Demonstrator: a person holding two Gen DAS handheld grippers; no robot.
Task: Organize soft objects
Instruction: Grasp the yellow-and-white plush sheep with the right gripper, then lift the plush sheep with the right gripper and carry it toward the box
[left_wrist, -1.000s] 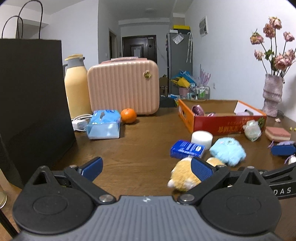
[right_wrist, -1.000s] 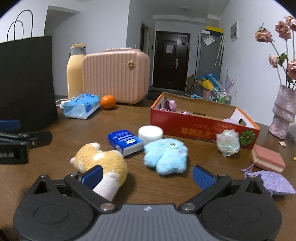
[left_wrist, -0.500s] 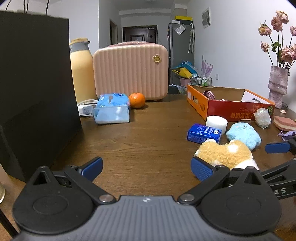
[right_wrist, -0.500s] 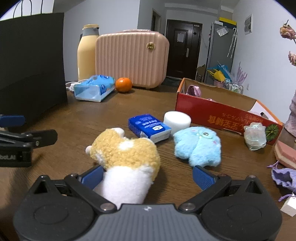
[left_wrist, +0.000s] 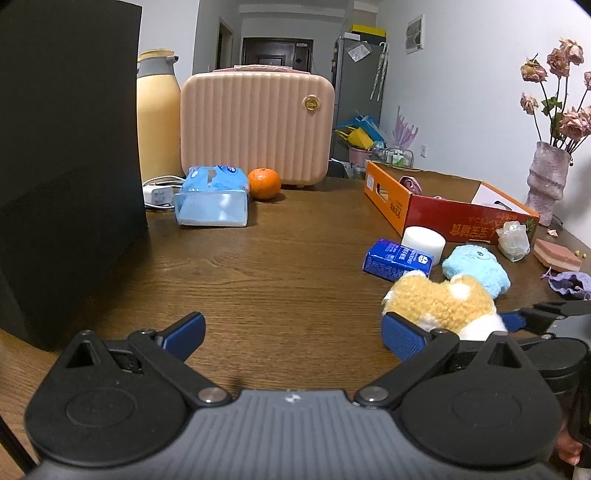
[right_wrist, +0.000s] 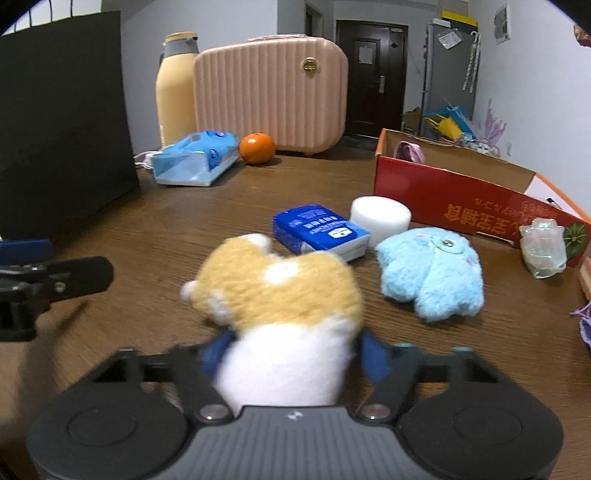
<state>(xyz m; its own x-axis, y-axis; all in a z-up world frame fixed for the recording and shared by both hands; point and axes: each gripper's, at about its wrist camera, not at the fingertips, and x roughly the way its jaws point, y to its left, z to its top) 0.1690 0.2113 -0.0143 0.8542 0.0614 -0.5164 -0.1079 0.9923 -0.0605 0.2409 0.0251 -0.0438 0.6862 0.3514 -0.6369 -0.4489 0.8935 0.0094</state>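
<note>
Right gripper (right_wrist: 291, 350) closing on tan plush (right_wrist: 284, 295), bare table (left_wrist: 277, 280) leftward

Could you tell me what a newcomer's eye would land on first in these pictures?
Probably the tan plush in the foreground, with the right gripper closing its blue pads on the white belly. Next, the blue plush lying just right of it on the table, before the red box. The left gripper gapes open over bare wood.
</note>
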